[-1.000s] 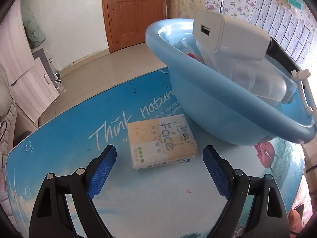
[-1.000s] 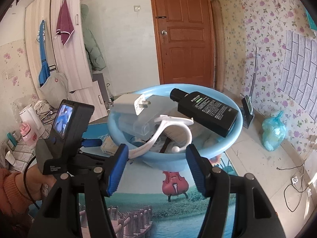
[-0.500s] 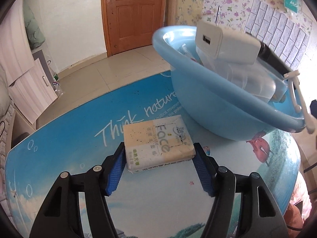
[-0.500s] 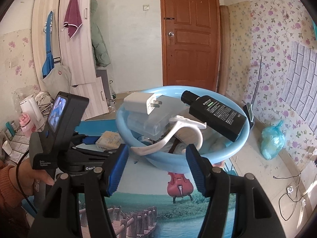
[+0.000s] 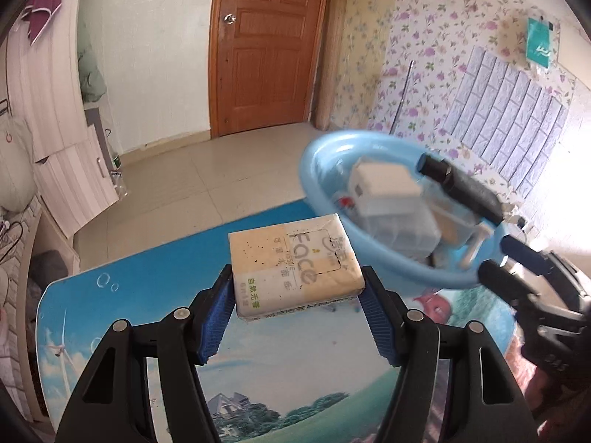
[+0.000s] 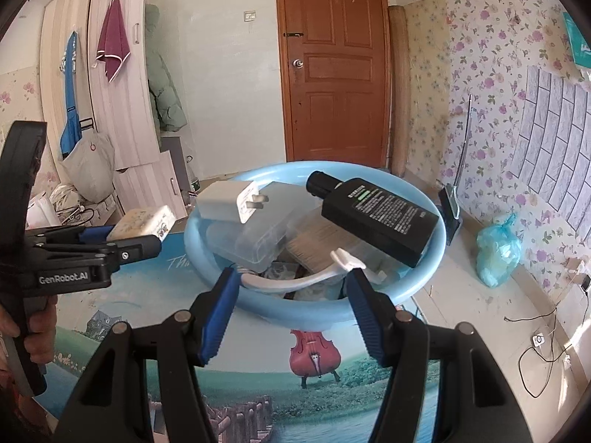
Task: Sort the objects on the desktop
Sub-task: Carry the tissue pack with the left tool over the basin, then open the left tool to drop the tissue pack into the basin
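Left wrist: tissue pack (image 5: 295,265) clamped in left hand-held gripper (image 5: 298,306), lifted.

Two fisheye cameras, one on each handheld gripper, look forward along their blue-padded fingers. The left wrist view sits close above the printed table (image 5: 122,317), facing the far wooden door (image 5: 266,48), with the tissue pack (image 5: 295,265) near the lens and the blue basin (image 5: 373,258) to the right. The right wrist view looks from the near table edge straight at the basin (image 6: 424,277) and the same door (image 6: 336,66). Both share basin, door and table; each also catches the other gripper at its edge.
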Demonstrator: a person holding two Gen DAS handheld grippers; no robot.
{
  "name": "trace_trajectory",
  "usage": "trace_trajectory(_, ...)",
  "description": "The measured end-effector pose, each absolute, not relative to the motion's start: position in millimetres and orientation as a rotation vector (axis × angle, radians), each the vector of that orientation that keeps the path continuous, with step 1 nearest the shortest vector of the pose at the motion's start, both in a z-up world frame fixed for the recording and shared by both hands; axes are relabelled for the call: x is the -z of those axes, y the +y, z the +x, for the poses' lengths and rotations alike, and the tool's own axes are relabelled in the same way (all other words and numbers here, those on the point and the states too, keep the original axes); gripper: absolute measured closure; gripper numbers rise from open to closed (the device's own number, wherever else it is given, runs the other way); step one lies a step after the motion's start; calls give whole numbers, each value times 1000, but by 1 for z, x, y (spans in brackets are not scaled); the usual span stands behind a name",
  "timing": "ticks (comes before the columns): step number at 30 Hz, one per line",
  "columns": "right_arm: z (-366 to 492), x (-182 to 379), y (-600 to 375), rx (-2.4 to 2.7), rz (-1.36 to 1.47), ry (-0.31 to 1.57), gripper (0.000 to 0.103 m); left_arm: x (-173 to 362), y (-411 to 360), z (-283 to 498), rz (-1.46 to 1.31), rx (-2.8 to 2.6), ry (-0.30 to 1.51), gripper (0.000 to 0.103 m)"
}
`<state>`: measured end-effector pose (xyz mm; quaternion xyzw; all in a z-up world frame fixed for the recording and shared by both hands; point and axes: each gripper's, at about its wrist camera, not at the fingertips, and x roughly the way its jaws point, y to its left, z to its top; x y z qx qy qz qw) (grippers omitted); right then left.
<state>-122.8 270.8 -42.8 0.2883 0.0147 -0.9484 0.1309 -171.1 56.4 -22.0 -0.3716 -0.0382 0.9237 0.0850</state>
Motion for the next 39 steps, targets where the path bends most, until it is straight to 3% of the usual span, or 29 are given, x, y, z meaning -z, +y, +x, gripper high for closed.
trace_trajectory(25,-133,46,313,2818,848,-100,43,-11,165,-172,-965,-2539,68,37)
trace_trajectory(31,-133,45,316,2815,851,-109,43,-13,170,-175,-965,-2534,74,23)
trace_trajectory(39,-130,43,316,2815,848,-95,43,-14,160,-170,-991,-2558,55,20)
